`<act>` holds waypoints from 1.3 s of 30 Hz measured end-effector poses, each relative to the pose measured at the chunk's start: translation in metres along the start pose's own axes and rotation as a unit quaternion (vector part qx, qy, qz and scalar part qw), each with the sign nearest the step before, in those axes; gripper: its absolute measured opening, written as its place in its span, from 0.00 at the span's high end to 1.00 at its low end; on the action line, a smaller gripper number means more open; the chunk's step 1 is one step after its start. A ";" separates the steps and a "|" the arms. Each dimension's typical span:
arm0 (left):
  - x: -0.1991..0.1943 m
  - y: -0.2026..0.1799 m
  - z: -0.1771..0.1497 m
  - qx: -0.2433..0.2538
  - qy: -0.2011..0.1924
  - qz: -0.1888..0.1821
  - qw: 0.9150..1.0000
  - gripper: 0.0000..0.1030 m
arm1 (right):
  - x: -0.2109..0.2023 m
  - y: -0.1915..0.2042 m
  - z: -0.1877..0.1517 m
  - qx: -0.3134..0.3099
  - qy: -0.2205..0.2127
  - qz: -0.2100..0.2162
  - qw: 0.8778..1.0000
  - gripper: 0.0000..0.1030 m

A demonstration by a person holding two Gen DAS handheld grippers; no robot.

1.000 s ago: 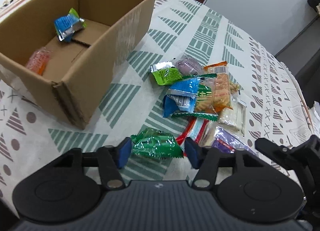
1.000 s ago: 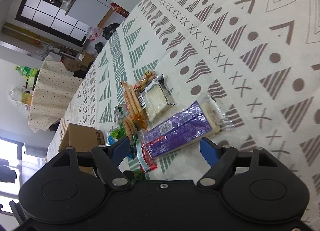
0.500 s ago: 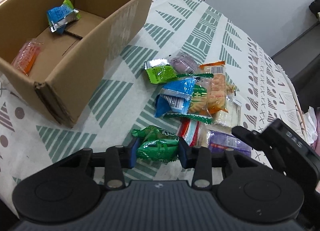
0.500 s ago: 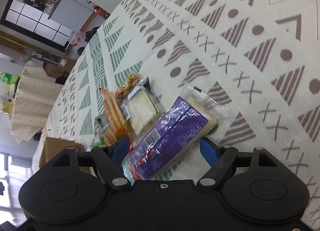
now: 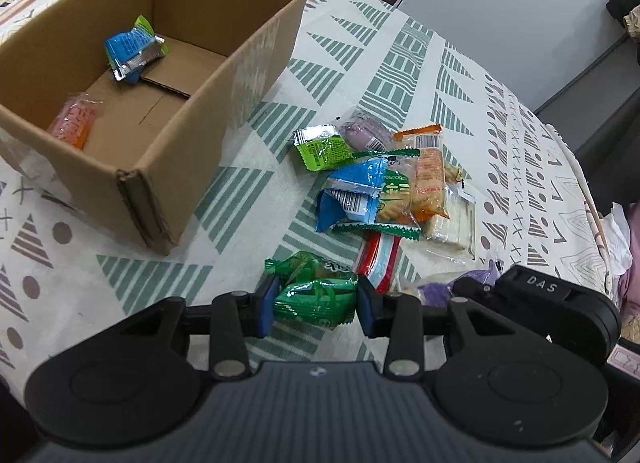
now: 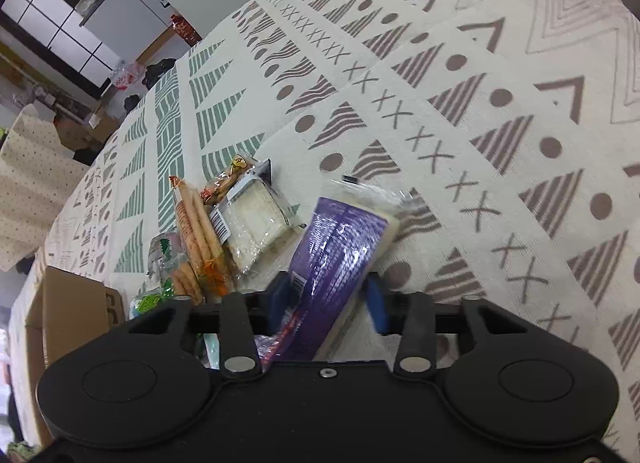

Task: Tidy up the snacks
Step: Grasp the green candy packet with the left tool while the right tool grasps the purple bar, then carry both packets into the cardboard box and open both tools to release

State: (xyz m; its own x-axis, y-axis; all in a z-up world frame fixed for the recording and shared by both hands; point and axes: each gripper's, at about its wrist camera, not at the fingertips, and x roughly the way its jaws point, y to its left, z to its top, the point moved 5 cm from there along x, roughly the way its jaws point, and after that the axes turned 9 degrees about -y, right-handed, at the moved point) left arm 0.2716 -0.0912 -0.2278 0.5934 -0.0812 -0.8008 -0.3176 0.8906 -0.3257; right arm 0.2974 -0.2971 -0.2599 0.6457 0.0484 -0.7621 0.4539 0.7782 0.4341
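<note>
My left gripper [image 5: 316, 305] is shut on a crinkled green snack packet [image 5: 316, 295] lying on the patterned cloth, just in front of the snack pile [image 5: 384, 183]. The open cardboard box [image 5: 224, 75] sits to the upper left and holds a blue packet [image 5: 130, 49] and an orange packet [image 5: 74, 123]. My right gripper [image 6: 326, 305] is closing its jaws on a purple-wrapped bar [image 6: 336, 247], whose sides the blue pads touch; the bar tilts up off the cloth. From the left wrist camera the right gripper's black body [image 5: 536, 303] shows at the right, over the purple bar [image 5: 452, 285].
The pile holds a lime packet [image 5: 320, 149], a blue cracker packet [image 5: 360, 195], an orange biscuit pack [image 5: 430, 179], a white wafer pack [image 6: 256, 223] and a red-and-white stick [image 5: 378, 261]. The table's edge curves off at the right. A dotted chair cover [image 6: 28, 179] stands beyond.
The left jaws closed onto the green packet and have held it since. The right jaws narrowed from wide apart onto the purple bar, which now tips upward.
</note>
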 end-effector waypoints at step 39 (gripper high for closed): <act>-0.134 0.030 0.054 -0.003 -0.147 0.042 0.988 0.62 | -0.103 0.076 -0.010 -0.014 -0.031 0.283 0.959 0.74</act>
State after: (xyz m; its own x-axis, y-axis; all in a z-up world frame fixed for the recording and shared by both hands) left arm 0.2223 -0.0293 -0.1031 0.7547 0.1267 -0.6438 -0.3775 0.8864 -0.2681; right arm 0.2592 -0.2370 -0.1536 0.8191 0.4310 -0.3785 0.0044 0.6551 0.7555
